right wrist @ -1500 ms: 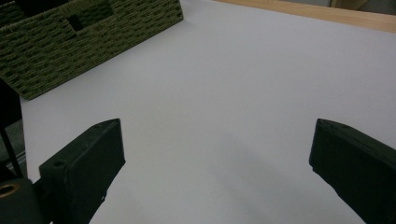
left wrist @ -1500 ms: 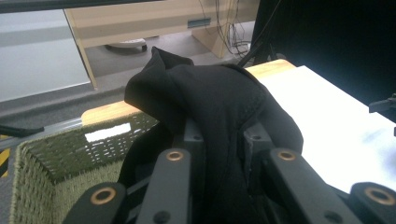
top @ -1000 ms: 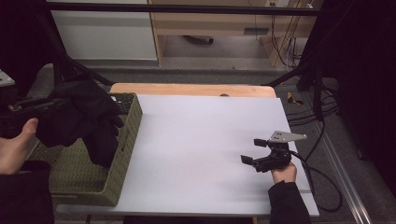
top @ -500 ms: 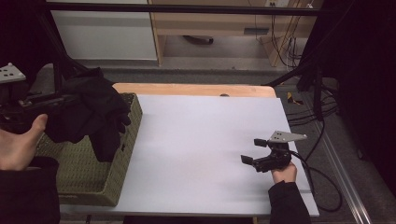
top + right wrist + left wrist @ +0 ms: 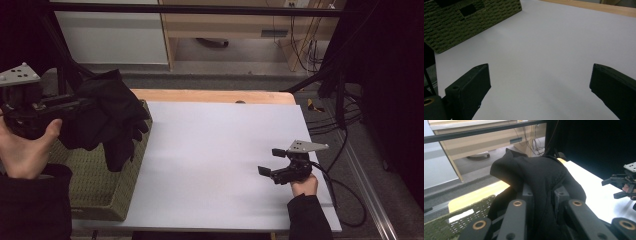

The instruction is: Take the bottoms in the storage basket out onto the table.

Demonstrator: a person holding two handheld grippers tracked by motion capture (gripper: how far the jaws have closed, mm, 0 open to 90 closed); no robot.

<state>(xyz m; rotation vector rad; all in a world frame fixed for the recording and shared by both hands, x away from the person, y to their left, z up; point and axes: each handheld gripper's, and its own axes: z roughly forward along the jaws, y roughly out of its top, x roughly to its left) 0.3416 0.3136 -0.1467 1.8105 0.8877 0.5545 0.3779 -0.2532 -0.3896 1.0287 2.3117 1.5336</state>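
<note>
A black cloth [image 5: 107, 117] is hanging above the green basket [image 5: 95, 195] at the surface's [image 5: 215, 150] left edge, pinched in the left hand-held gripper [image 5: 82, 106]; its own view is showing the jaws clamping the folds. The right hand-held gripper [image 5: 272, 162] is resting wide apart on the white surface.

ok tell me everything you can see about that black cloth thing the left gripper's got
The black garment looks like soft, matte, slightly textured fabric, bunched and crumpled, so its exact type cannot be told. The left gripper is shut on it, jaws pinching a fold in the left gripper view, with a peak of cloth rising above them. It is lifted over the near end of the woven olive basket at the table's left, a loose part hanging down across the basket's right wall. Whether it touches the basket's inside is hidden.
</note>
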